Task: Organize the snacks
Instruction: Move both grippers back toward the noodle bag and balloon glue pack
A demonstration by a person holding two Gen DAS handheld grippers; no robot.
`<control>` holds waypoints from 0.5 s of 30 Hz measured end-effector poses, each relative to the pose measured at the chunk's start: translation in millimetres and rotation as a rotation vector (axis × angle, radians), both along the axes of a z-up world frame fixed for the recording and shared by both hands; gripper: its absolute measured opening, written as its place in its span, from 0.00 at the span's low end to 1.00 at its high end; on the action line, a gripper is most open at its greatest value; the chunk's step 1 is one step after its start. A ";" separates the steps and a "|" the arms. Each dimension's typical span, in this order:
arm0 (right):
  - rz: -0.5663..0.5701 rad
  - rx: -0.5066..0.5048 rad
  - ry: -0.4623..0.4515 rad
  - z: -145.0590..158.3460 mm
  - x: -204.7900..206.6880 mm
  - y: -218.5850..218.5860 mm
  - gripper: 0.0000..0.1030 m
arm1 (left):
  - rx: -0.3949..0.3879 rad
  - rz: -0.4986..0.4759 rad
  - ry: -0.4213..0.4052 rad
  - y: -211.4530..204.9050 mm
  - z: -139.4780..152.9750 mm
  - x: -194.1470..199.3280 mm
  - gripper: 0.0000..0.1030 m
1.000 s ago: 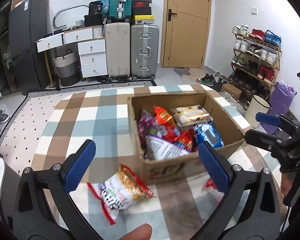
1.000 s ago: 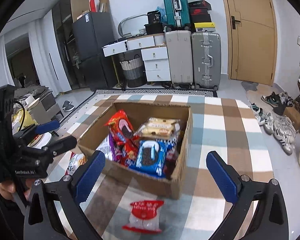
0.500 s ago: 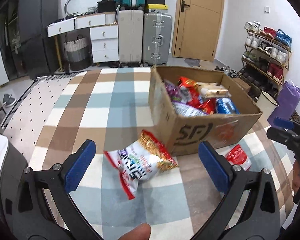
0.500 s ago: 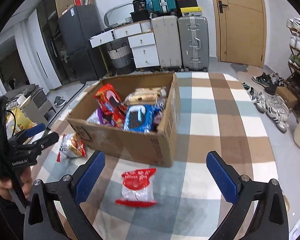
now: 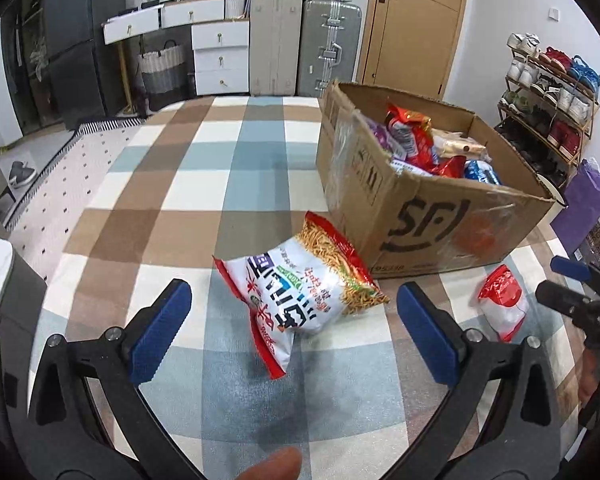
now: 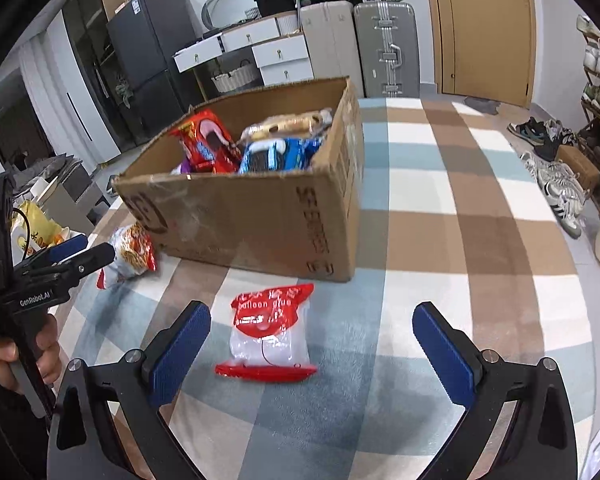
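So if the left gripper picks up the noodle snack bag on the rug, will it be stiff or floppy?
The noodle snack bag looks puffed, so probably light and springy. Its glossy film may slip between the pads. The sealed red edge would likely flop.

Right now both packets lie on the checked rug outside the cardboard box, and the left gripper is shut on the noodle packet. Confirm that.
Not quite. The left gripper is open; its blue-padded fingers stand apart, clear of the red-and-white noodle packet, as the left wrist view shows. Both packets do lie on the rug outside the brown cardboard box.
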State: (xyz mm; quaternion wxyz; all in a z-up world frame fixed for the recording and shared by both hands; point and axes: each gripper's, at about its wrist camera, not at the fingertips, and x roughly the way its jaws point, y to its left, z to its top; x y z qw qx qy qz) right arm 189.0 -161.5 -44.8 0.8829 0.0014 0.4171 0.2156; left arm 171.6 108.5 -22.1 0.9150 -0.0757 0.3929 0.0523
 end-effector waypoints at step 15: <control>0.012 -0.062 0.055 -34.5 0.4 13.2 0.99 | -0.077 0.031 0.054 11.6 -23.4 22.9 0.99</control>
